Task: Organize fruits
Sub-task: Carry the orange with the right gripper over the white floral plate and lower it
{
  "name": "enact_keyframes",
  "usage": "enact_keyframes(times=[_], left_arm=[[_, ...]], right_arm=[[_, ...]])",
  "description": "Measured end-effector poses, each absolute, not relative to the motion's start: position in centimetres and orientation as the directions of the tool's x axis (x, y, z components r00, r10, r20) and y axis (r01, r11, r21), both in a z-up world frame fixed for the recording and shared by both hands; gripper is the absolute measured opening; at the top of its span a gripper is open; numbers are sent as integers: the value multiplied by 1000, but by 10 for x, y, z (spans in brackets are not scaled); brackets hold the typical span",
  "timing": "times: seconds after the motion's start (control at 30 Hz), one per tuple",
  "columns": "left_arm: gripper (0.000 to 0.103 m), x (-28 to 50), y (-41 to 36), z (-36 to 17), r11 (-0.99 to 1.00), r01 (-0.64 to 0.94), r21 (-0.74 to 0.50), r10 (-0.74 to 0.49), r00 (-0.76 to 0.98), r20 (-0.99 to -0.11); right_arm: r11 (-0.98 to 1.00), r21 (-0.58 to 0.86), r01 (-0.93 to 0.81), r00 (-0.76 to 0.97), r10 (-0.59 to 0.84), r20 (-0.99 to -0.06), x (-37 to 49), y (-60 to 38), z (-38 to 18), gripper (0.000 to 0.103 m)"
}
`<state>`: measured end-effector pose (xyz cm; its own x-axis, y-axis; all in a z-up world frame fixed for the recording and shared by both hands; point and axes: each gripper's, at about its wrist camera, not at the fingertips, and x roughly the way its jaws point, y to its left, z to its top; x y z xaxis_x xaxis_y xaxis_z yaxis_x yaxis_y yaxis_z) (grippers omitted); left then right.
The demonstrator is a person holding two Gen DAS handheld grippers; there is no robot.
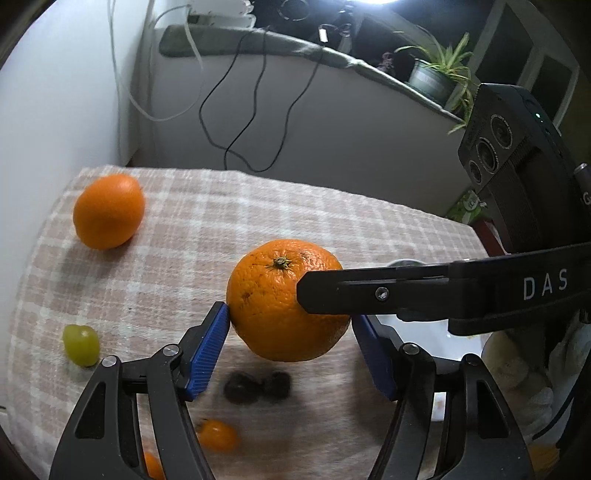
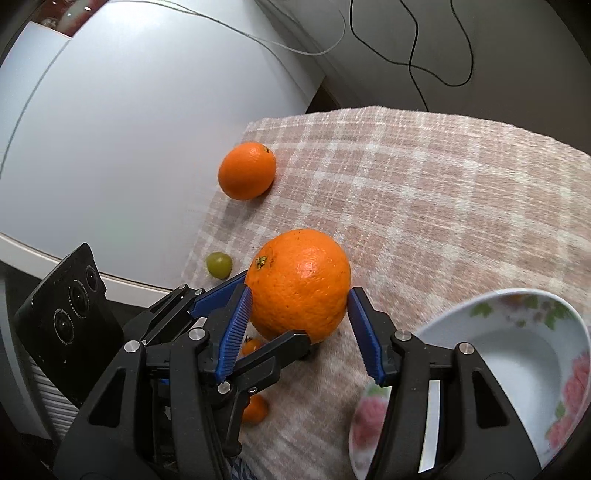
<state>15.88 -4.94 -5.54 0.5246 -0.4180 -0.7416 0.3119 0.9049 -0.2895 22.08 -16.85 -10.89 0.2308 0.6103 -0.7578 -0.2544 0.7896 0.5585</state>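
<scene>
- A woven tablecloth [image 1: 258, 221] in a pink-brown and cream check covers the table.
- A white wall panel [image 2: 129, 129] rises beside the table's left edge.
- A thin black cable [image 1: 236, 122] hangs in loops down the white wall behind the table.
- A pale cord [image 1: 122, 85] droops down that same wall, left of the black cable.
- A grey-green ledge [image 1: 280, 42] runs along the top of the wall.
- A potted plant [image 1: 436, 74] with long, narrow green leaves stands on the ledge at the right.
- A small purple-leaved plant [image 1: 386, 61] sits just left of it.
- A bright lamp [image 1: 380, 3] glares at the top edge.
</scene>
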Motion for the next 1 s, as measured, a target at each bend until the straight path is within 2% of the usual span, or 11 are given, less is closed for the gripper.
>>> enact_keyframes(times=[0.43,1.0], left_arm=[[68,132,-120,-44,862,422,-282,-481,504,-717],[68,129,-175,-69,842,461,-280,-491,440,-752]], right_arm=[[814,547,-198,310,581,-753,176,-246,-92,57],[812,574,-104,323,574,-752,163,-314,-119,57]])
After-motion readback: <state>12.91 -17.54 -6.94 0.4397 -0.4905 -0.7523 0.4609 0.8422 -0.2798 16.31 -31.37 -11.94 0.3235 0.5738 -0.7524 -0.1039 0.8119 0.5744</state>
